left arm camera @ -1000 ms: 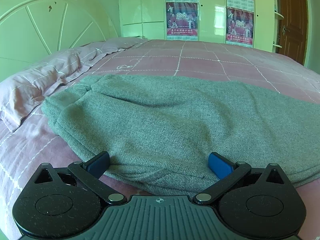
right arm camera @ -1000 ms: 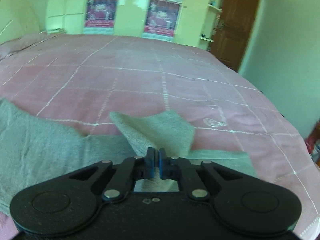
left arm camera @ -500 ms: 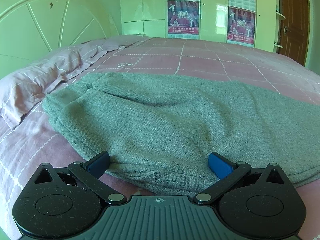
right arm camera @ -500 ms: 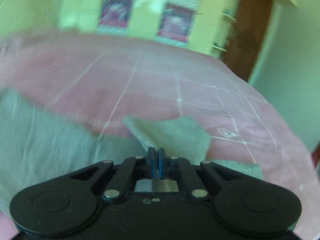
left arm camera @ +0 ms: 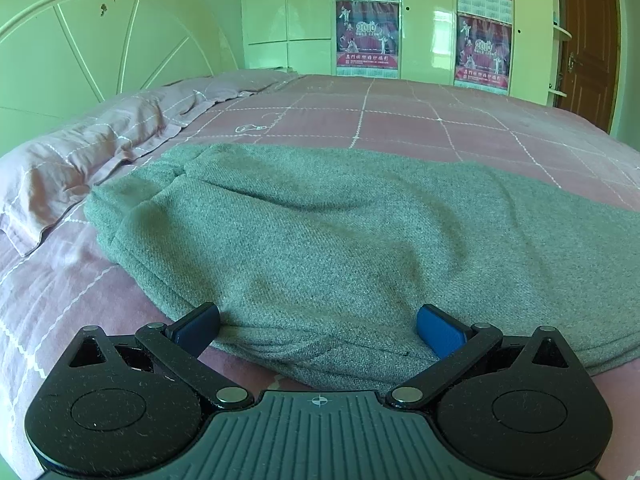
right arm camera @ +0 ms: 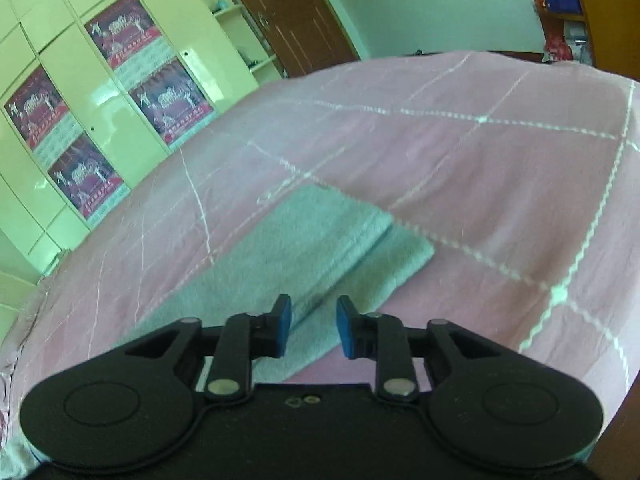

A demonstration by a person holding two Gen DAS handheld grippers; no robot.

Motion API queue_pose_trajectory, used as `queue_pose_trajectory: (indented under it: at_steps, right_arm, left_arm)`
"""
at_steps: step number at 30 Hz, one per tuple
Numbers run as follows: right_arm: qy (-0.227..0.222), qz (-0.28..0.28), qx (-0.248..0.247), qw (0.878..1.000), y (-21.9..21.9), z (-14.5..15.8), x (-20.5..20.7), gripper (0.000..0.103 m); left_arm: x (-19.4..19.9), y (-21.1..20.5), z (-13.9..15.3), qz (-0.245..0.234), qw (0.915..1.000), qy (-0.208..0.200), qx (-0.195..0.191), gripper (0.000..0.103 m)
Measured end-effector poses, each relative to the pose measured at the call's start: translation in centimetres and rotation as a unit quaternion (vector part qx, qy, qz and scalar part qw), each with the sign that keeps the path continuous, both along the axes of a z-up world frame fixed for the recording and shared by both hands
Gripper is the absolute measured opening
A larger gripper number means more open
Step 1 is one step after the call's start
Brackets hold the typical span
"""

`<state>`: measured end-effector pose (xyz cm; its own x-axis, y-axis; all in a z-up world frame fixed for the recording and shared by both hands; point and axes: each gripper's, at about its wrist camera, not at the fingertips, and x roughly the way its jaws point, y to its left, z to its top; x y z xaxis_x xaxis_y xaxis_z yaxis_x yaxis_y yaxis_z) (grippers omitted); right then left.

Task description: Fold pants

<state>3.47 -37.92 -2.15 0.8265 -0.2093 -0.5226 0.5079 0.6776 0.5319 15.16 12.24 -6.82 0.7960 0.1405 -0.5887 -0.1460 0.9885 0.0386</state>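
Left gripper: fingers spread wide, holding nothing — the near edge of the pants bulges between them, cloth against both pads
Right gripper: fingers parted a little, empty, hovering over the leg ends
Pants: grey, lying on the pink checked bed, waist end near the pillow
Leg ends: stacked flat, one hem set back from the other
Hard to make out: right view blurred — pants run off frame at lower left
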Motion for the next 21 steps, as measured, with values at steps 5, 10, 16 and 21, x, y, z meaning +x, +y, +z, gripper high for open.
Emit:
queue_pose_trajectory:
  at_steps: [5, 10, 16, 21]
  right_arm:
    - [-0.015, -0.021, 0.102, 0.994, -3.1, -1.8, 1.4, 0.023]
    - [-0.001, -0.016, 0.106, 0.994, -3.5, -1.0, 3.3, 0.0]
    - [-0.095, 0.036, 0.042, 0.994, -1.5, 5.9, 1.4, 0.0]
    - [-0.01, -0.01, 0.108, 0.994, -3.5, -0.9, -0.5, 0.0]
  left_arm:
    - [0.0, 0.1, 0.0, 0.002, 1.0, -0.001, 0.0, 0.103]
    - [0.1, 0.0, 0.0, 0.0, 1.0, 0.0, 0.001, 0.103]
    - [0.1, 0.1, 0.0, 0.0, 1.0, 0.0, 0.0, 0.103]
    - [0.0, -0.1, -0.1, 0.001, 1.0, -0.002, 0.0, 0.103]
